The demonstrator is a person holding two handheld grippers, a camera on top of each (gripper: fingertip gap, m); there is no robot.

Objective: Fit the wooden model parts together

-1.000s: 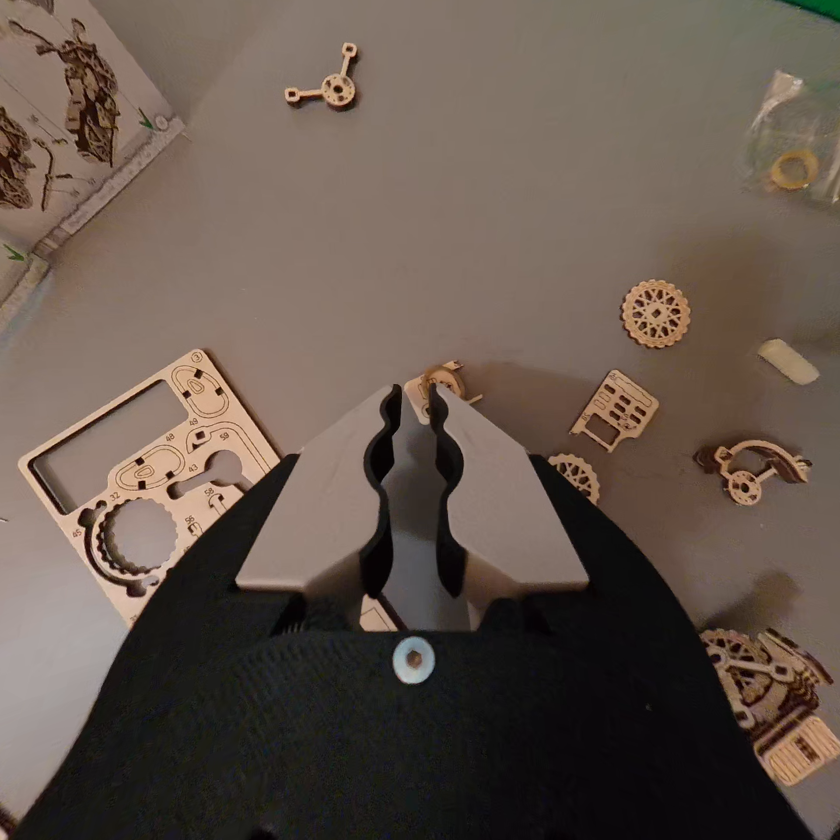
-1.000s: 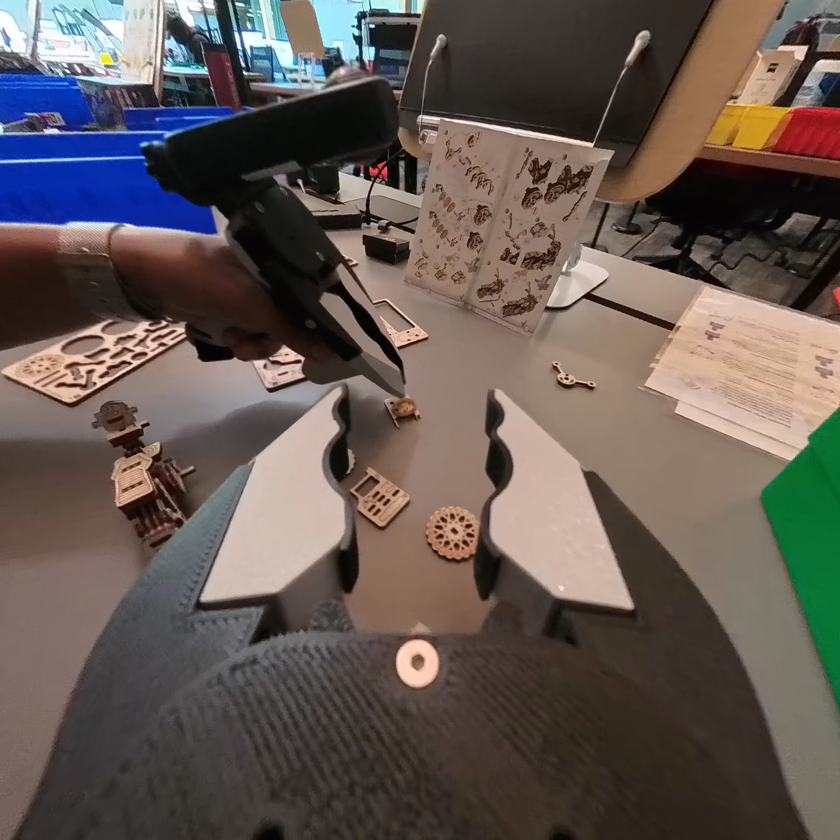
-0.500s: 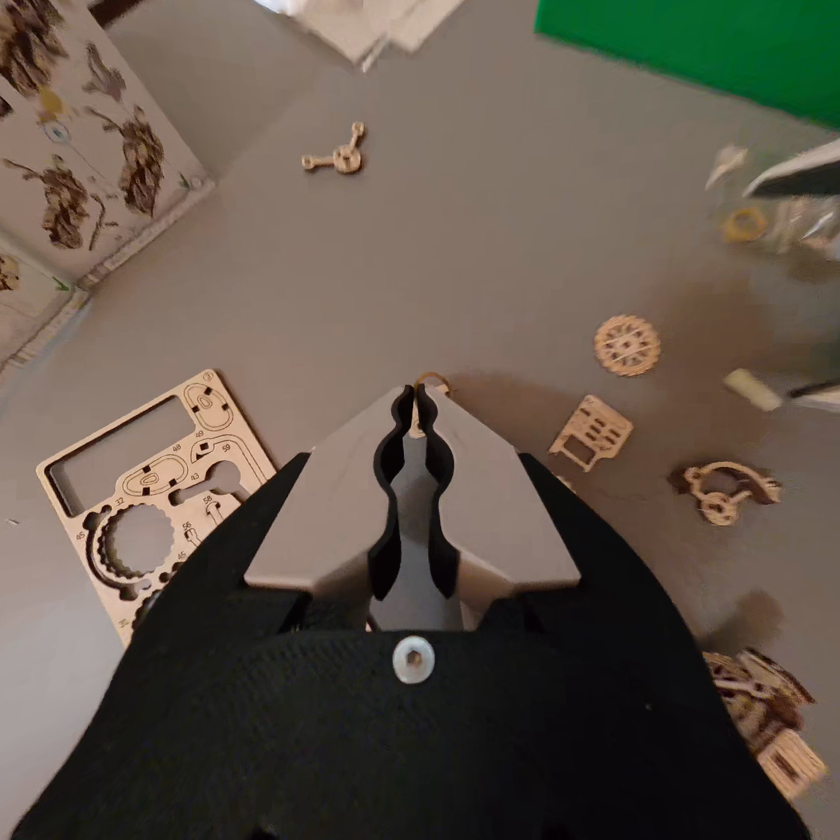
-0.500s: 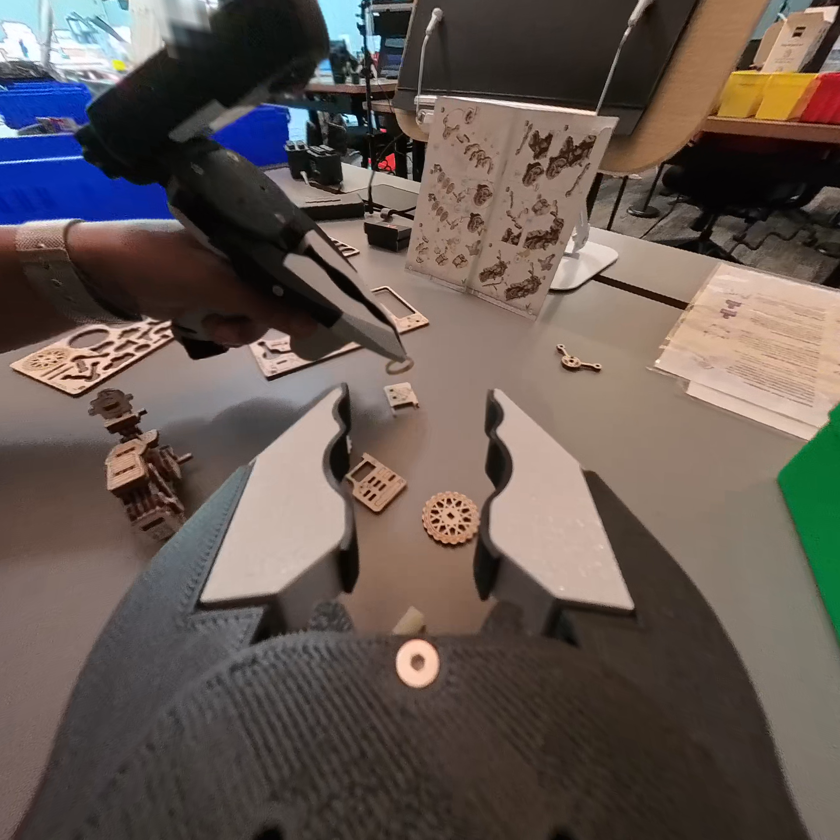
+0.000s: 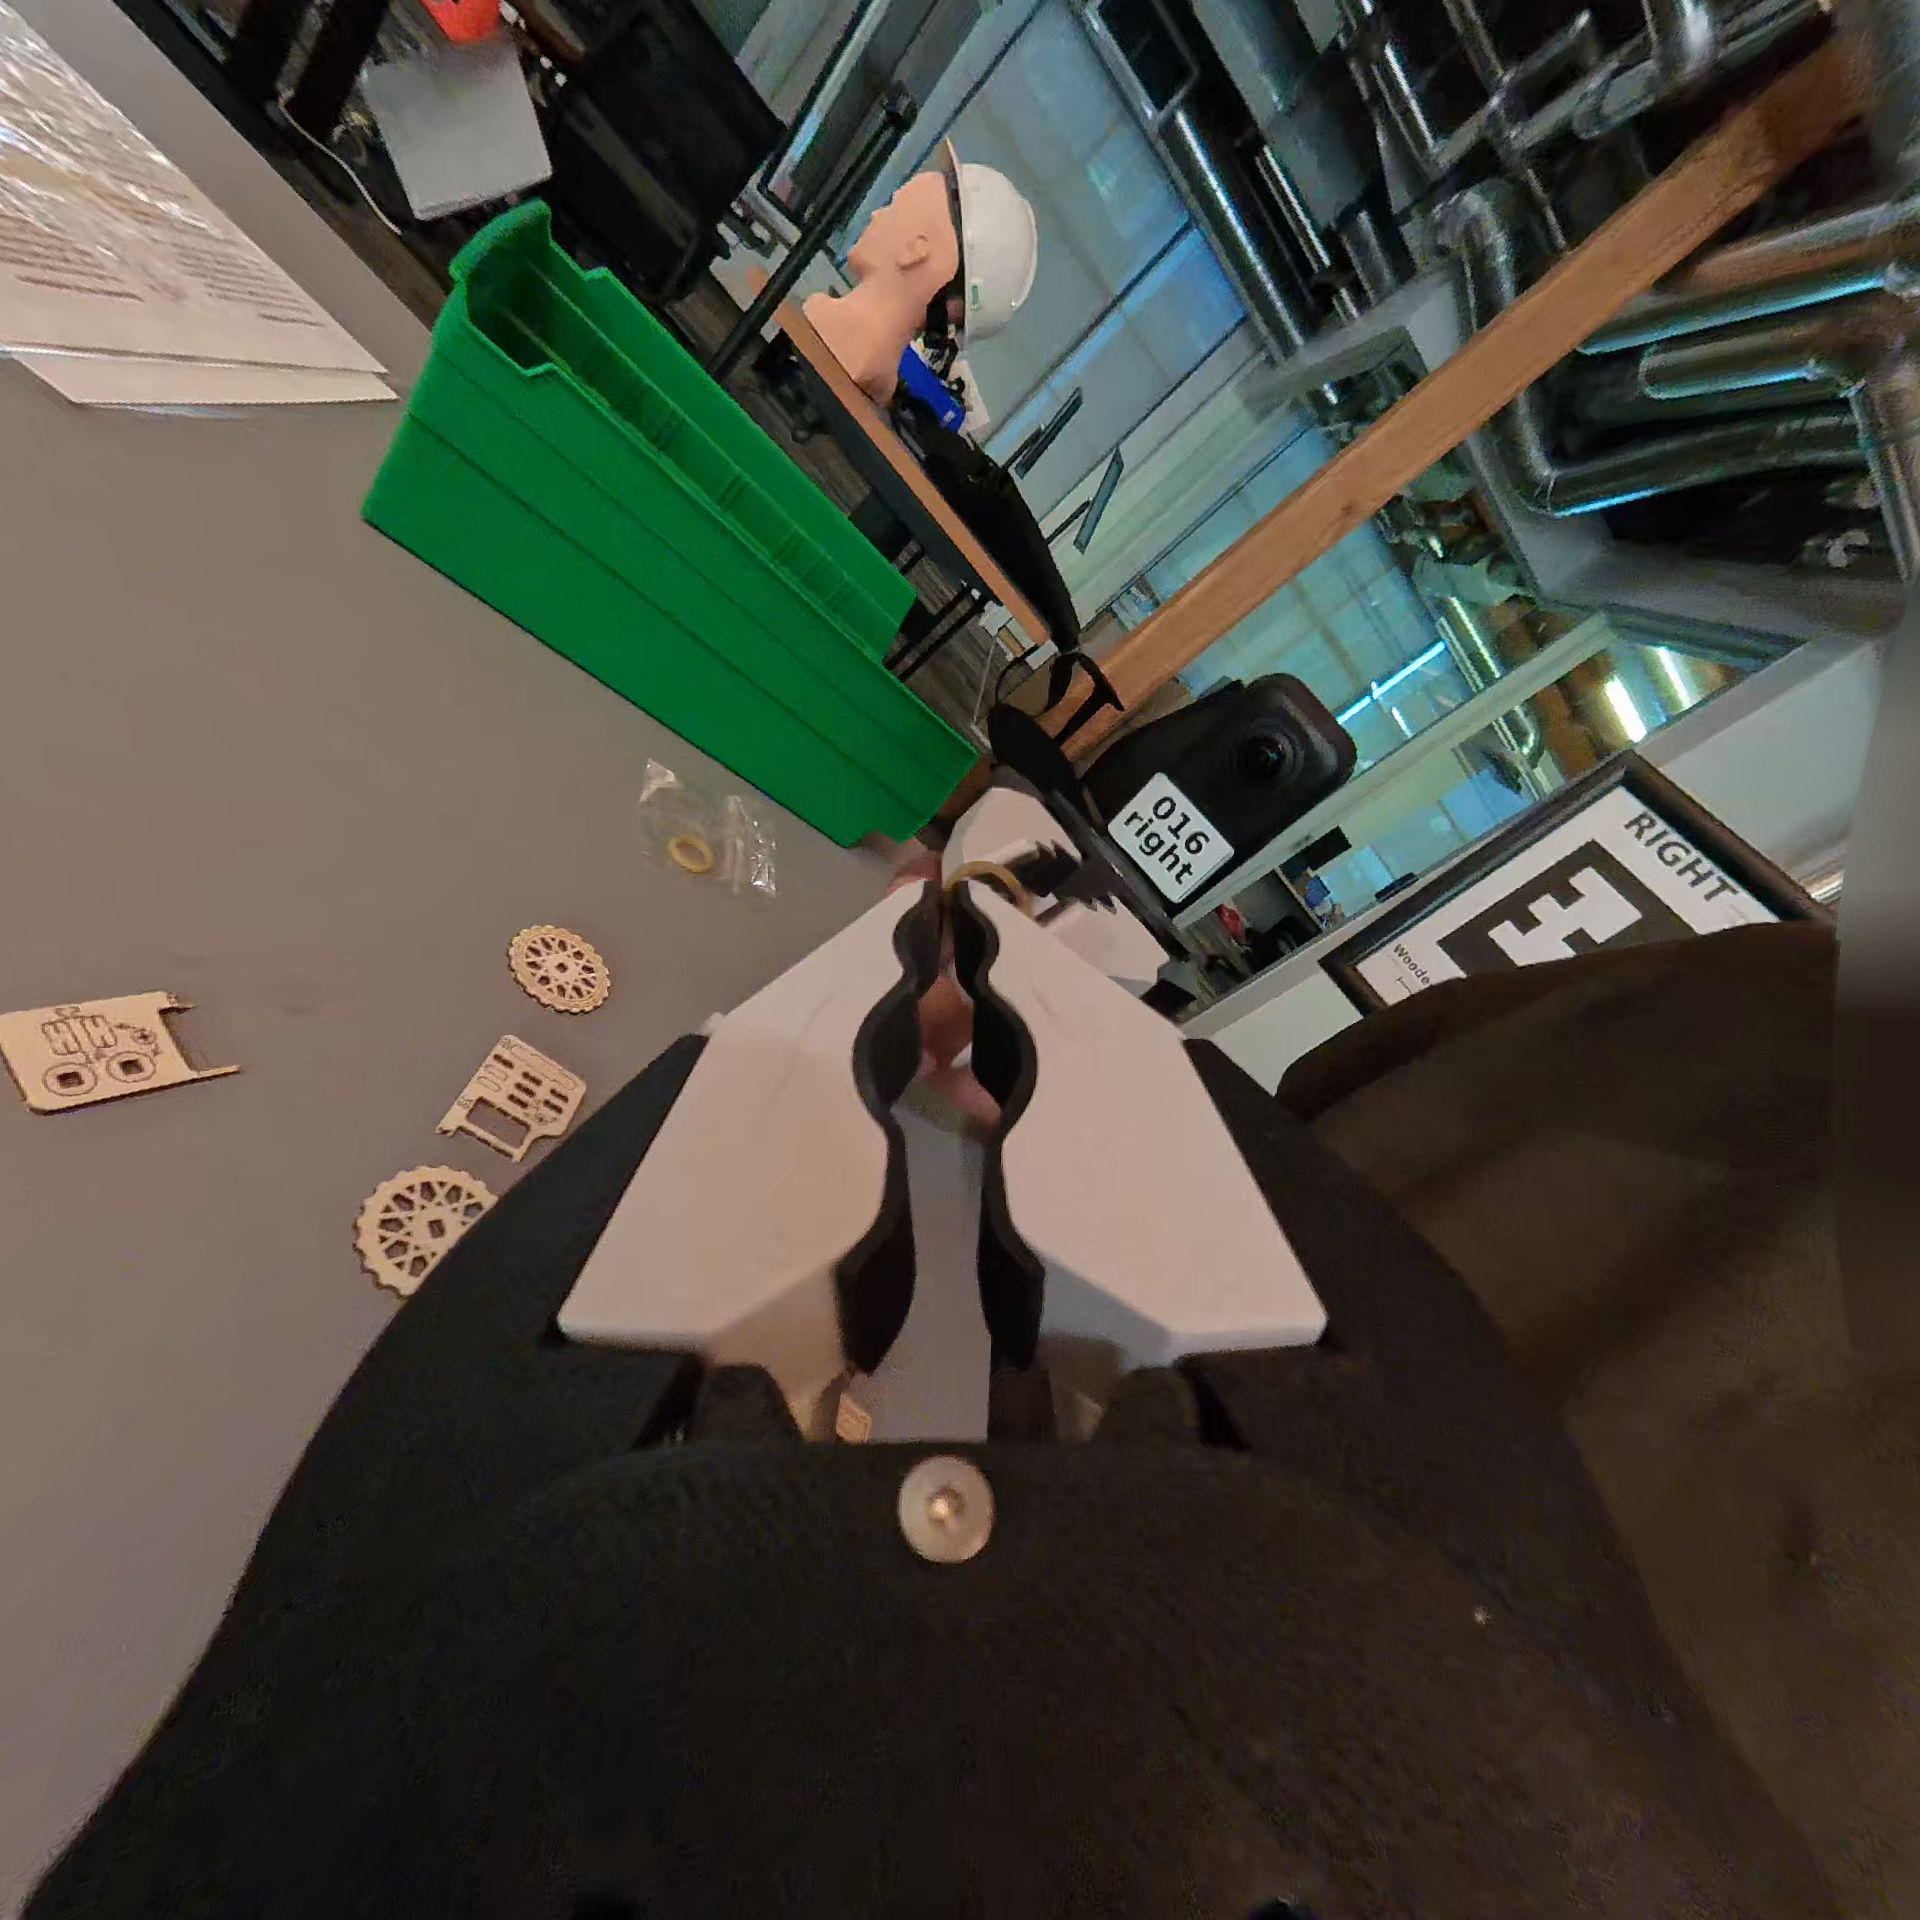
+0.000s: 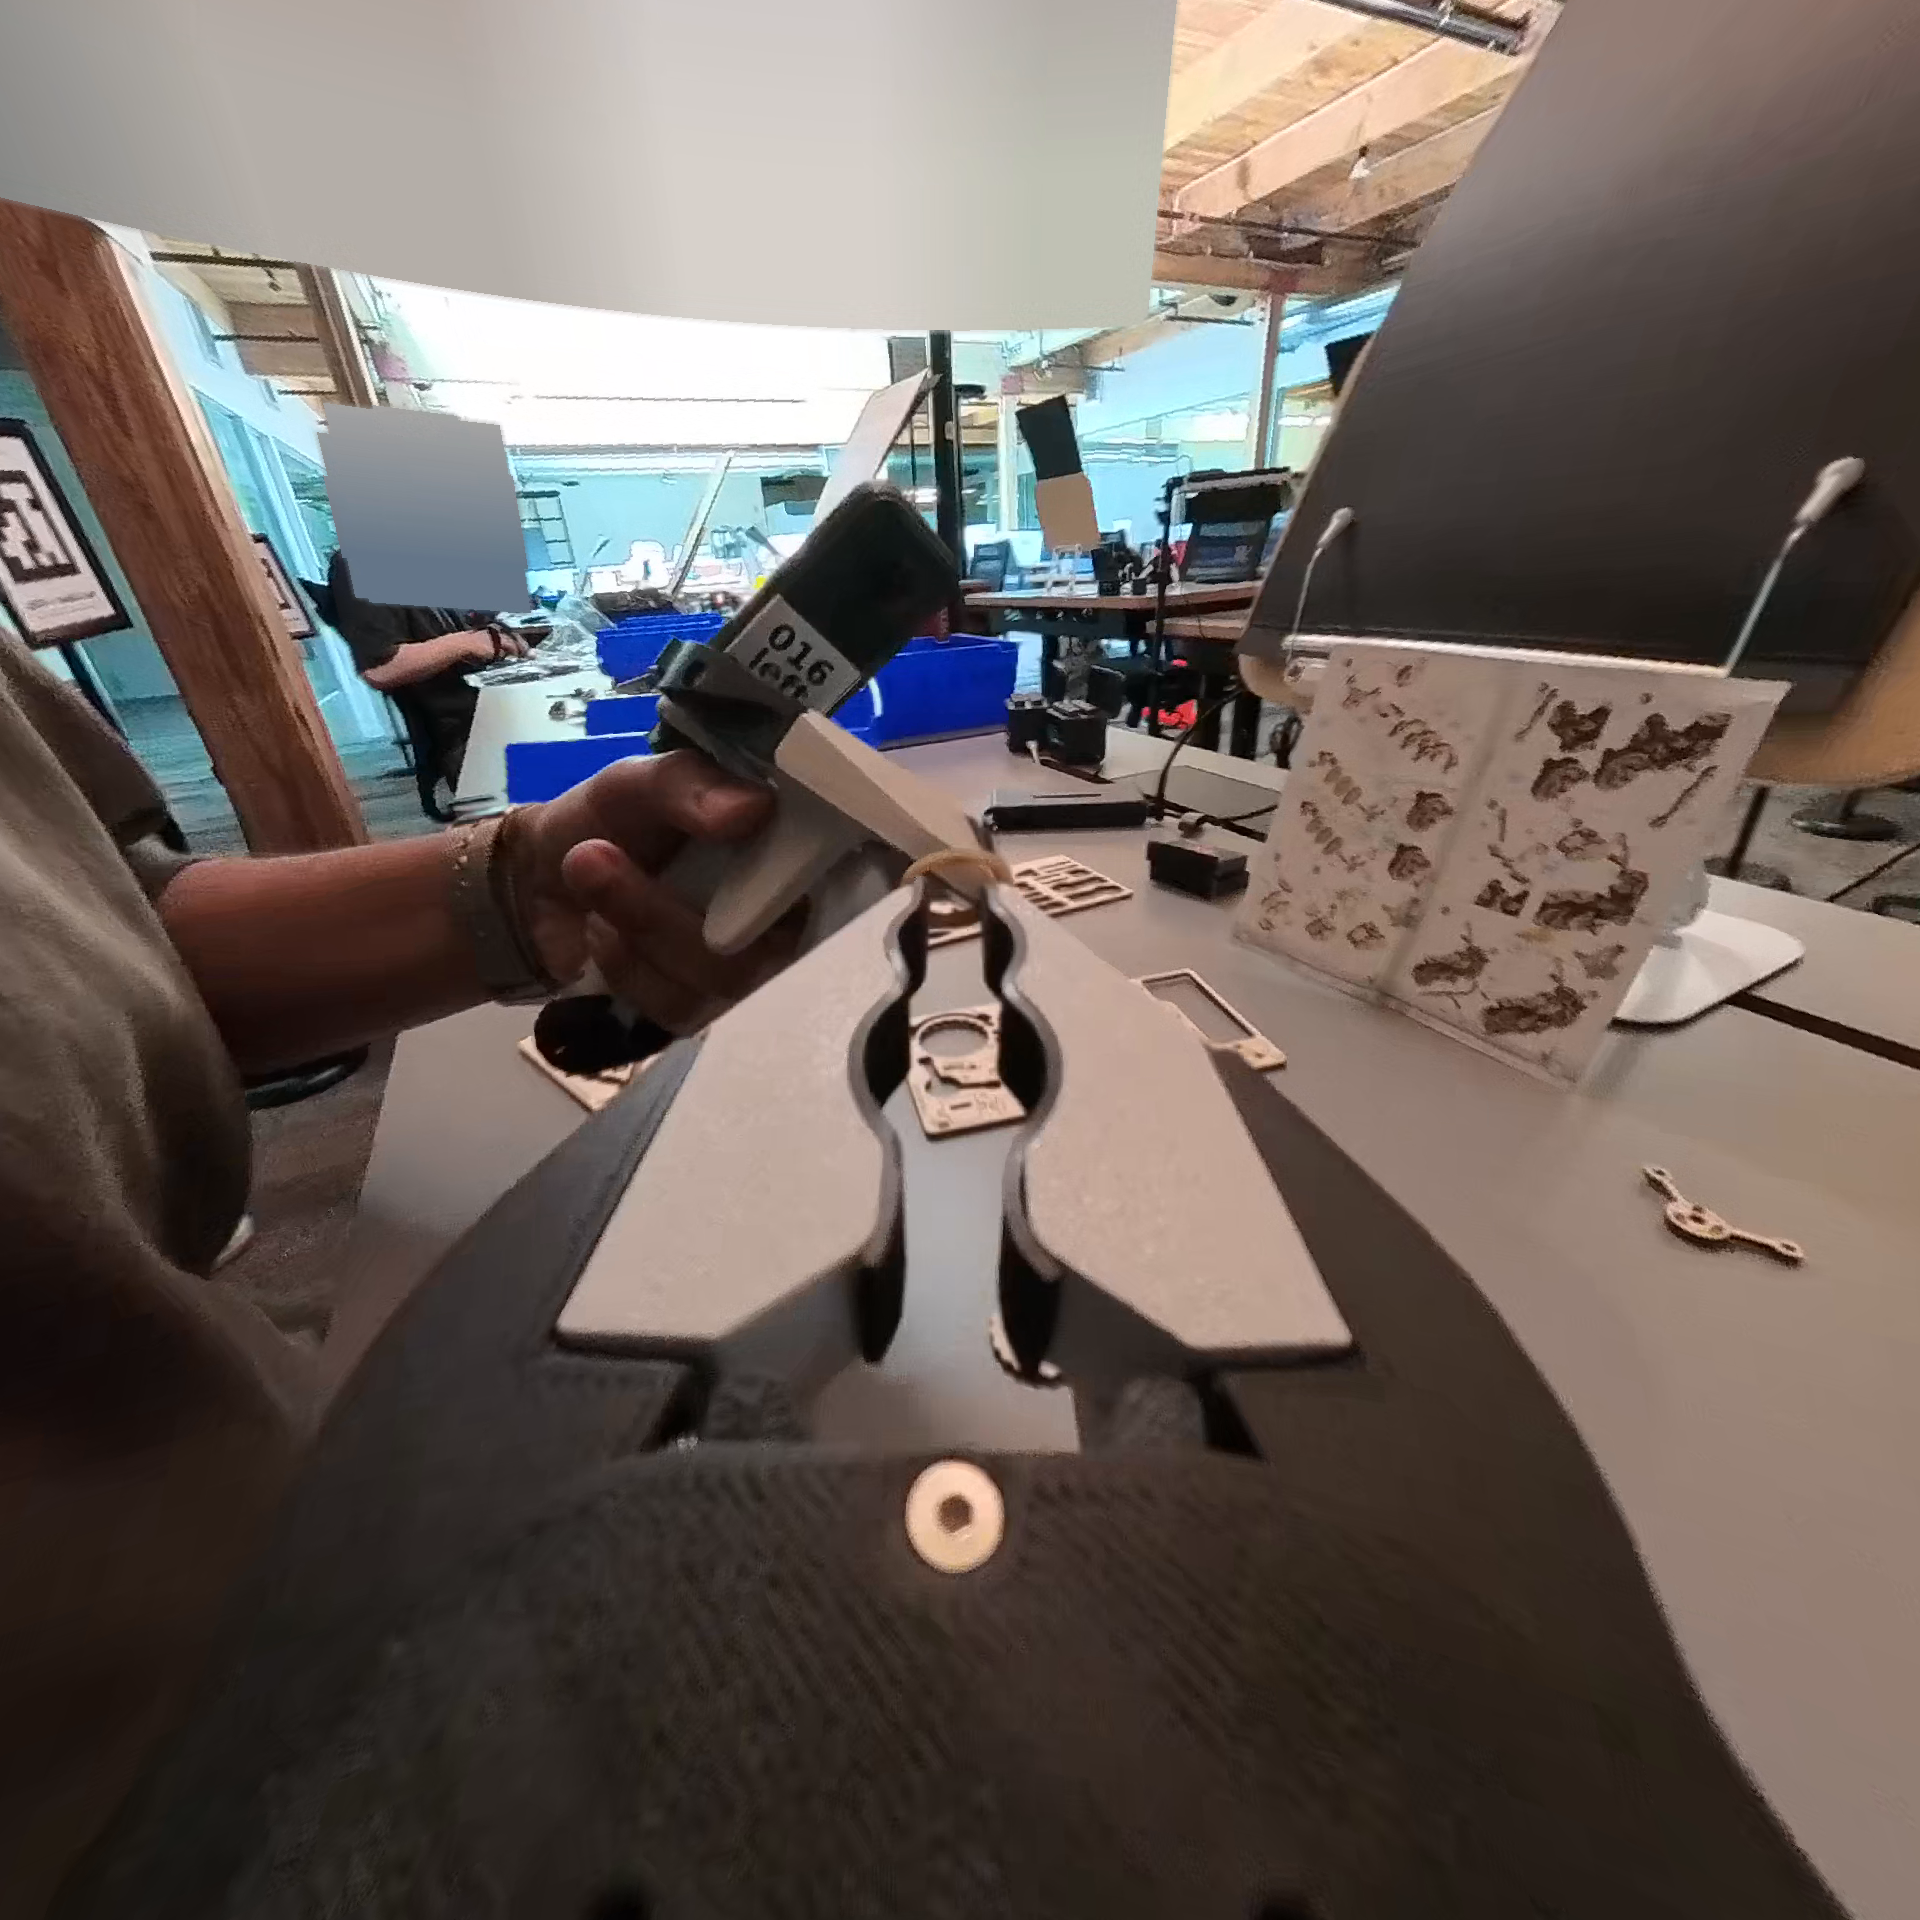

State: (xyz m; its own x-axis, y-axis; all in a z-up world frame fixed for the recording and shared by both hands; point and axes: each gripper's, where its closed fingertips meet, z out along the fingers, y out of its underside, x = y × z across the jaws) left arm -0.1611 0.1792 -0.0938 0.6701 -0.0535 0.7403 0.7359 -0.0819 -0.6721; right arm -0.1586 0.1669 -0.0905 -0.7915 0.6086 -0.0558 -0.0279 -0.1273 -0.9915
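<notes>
- The left gripper (image 5: 948,902) is seen raised above the grey table (image 5: 208,675), its jaws pressed together on a small tan ring (image 5: 985,875) that juts from the tips toward 1 o'clock.
- In the right wrist view, the same ring (image 6: 951,862) is found at the tips of both tools: the left gripper (image 6: 971,847) enters from 10 o'clock, held by a hand (image 6: 634,894) with a bracelet at the wrist.
- The right gripper (image 6: 951,914) is narrowed to a slim gap just beneath the ring; whether the ring is actually pinched by it cannot be told.
- Loose wooden parts are left on the table at 9 o'clock of the left gripper: two gear wheels (image 5: 559,968) (image 5: 416,1226), a slotted plate (image 5: 514,1096) and a flat card-shaped piece (image 5: 99,1049).
- A clear plastic bag (image 5: 707,836) holding a yellow ring is seen beside a green bin (image 5: 644,561).
- In the right wrist view, a three-armed wooden piece (image 6: 1714,1231) lies at 3 o'clock, punched-out wooden sheets (image 6: 961,1081) lie behind the fingers, and an instruction sheet (image 6: 1486,862) stands upright at 2 o'clock.
</notes>
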